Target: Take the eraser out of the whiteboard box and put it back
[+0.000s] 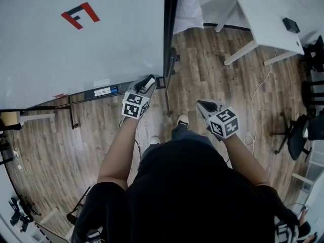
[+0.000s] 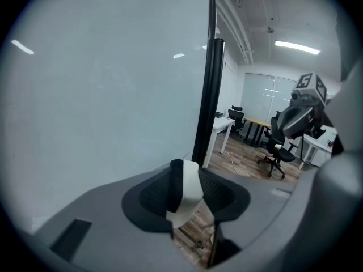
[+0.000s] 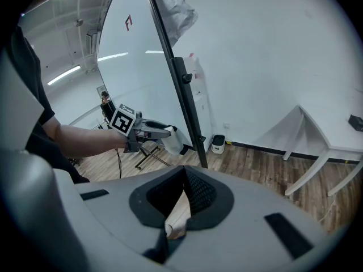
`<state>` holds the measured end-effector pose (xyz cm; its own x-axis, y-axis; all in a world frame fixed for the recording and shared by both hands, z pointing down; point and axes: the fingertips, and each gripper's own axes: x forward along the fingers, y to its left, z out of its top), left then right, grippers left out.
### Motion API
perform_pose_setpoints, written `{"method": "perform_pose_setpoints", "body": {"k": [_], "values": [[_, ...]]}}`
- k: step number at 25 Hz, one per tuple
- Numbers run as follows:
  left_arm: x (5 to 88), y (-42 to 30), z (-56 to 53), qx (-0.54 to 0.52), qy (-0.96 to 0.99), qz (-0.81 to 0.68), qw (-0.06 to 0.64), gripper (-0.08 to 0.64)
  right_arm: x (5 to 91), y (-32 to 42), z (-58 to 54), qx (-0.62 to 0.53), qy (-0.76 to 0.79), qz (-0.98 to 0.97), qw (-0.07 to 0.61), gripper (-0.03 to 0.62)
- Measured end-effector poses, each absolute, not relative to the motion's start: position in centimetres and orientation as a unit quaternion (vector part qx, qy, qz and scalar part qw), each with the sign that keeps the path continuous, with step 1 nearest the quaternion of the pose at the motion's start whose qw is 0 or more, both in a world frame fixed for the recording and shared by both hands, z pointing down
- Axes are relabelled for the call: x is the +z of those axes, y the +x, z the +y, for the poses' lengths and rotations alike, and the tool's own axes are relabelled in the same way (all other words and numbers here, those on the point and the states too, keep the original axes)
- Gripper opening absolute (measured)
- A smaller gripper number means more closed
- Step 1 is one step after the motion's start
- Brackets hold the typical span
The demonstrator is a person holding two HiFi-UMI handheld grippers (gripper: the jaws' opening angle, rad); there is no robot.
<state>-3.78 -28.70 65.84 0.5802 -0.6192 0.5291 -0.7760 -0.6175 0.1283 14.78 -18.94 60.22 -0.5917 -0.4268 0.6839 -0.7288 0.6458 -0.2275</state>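
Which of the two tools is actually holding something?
The left tool, near the whiteboard: a white eraser is clamped between its jaws. The right tool holds nothing.

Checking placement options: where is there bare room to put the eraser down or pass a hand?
The whiteboard ledge left of the left gripper looks mostly bare. Open floor lies between the board's post and the white table. Crowded: chairs at right.

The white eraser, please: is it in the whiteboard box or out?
Out: the white, black-backed eraser sits clamped by the left gripper, in the air beside the whiteboard's black post.
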Motion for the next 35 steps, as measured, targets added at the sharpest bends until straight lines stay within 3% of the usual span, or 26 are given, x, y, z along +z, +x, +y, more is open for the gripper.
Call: {"method": "perform_pose_setpoints", "body": {"k": [19, 35], "values": [[62.2, -4.8, -27.2, 0.191, 0.888, -0.391, 0.149, 0.177, 58.7, 13.6, -17.6, 0.236, 0.34, -0.86, 0.298, -0.003], [56.3, -10.2, -21.7, 0.179, 0.887, -0.412, 0.11, 0.176, 55.0, 9.7, -15.7, 0.198, 0.338, -0.876, 0.281, -0.003]]}}
